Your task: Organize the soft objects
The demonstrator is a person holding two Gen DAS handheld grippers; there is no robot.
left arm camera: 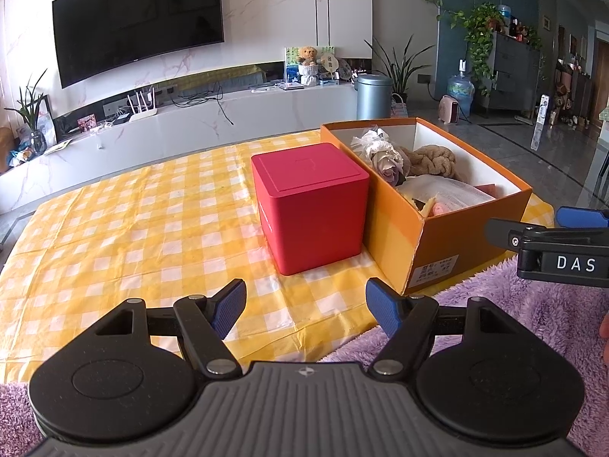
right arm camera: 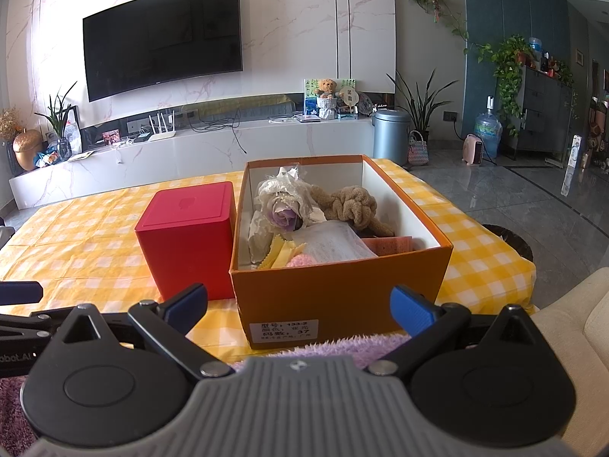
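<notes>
Open orange cardboard shoebox [right arm camera: 338, 289] is sitting upright, holding a tan knitted plush toy [right arm camera: 352, 205], a purple fabric rose in white wrapping [right arm camera: 283, 209], and pink and yellow cloths [right arm camera: 289, 255] piling up inside.

Home living room, wall-mounted television [right arm camera: 163, 34], marble media console [right arm camera: 213, 144], potted plants [right arm camera: 510, 72]

A red cube box [right arm camera: 188, 236] stood on the yellow checked cloth [left arm camera: 114, 228] covering the surface, toward its far edge. Behind, a television [right arm camera: 161, 36] hung on the marble wall above a long white console [right arm camera: 190, 152], with a grey bin [right arm camera: 391, 137] beside it.
</notes>
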